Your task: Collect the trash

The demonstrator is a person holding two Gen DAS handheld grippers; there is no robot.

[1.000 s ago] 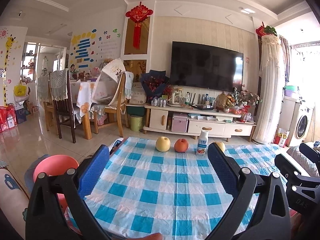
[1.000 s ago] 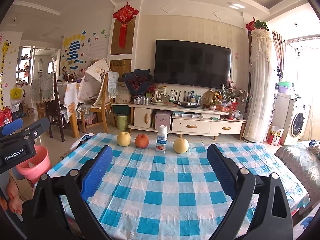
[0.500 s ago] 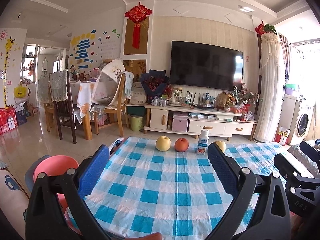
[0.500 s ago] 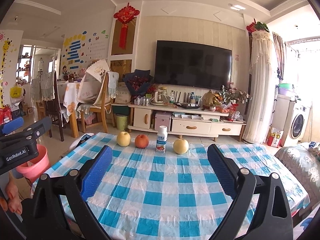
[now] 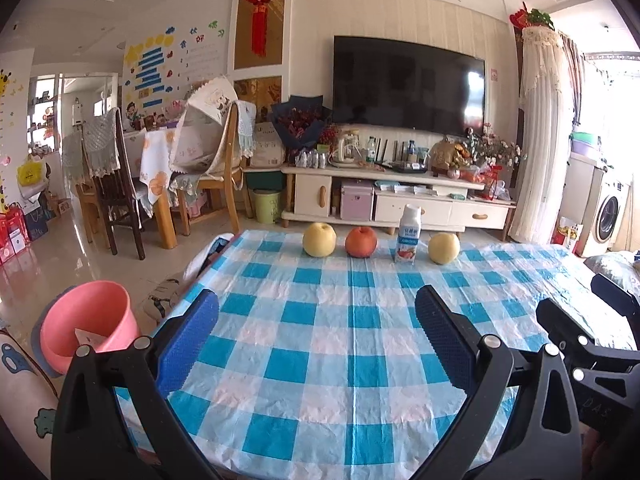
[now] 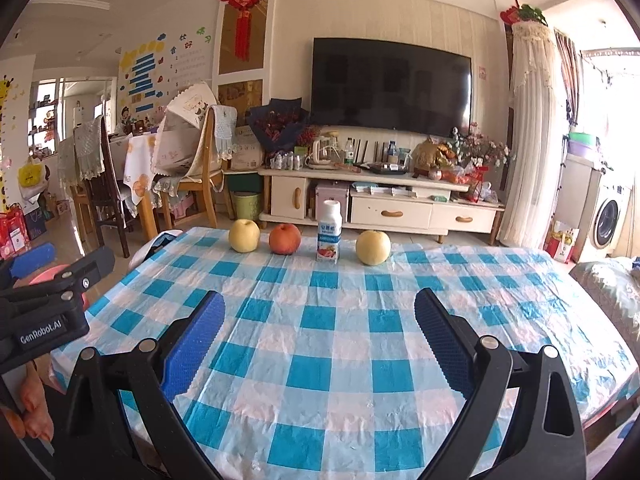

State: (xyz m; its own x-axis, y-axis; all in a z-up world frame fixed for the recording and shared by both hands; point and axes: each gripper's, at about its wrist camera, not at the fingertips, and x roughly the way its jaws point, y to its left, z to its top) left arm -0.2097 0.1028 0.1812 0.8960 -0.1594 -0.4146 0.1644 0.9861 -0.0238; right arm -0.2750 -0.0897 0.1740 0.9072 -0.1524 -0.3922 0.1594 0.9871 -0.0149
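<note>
A small white drink bottle (image 5: 408,239) (image 6: 329,231) stands upright at the far edge of the blue-checked table (image 5: 320,344) (image 6: 340,344), in a row with a yellow apple (image 5: 319,239) (image 6: 244,235), a red apple (image 5: 361,242) (image 6: 284,239) and a second yellow apple (image 5: 443,248) (image 6: 373,247). My left gripper (image 5: 316,320) is open above the near part of the table, holding nothing. My right gripper (image 6: 319,318) is open too, also empty. A pink bin (image 5: 86,324) stands on the floor left of the table, with some paper inside.
Beyond the table a white TV cabinet (image 5: 392,200) carries clutter under a wall TV. Dining chairs and a covered table (image 5: 160,168) are at the left, with a green bin (image 5: 266,205) by the cabinet. A washing machine (image 5: 608,216) stands far right.
Both views have tilted down and shifted slightly; the pink bin shows more fully in the left wrist view. Both grippers stay open and nothing on the table has moved.
</note>
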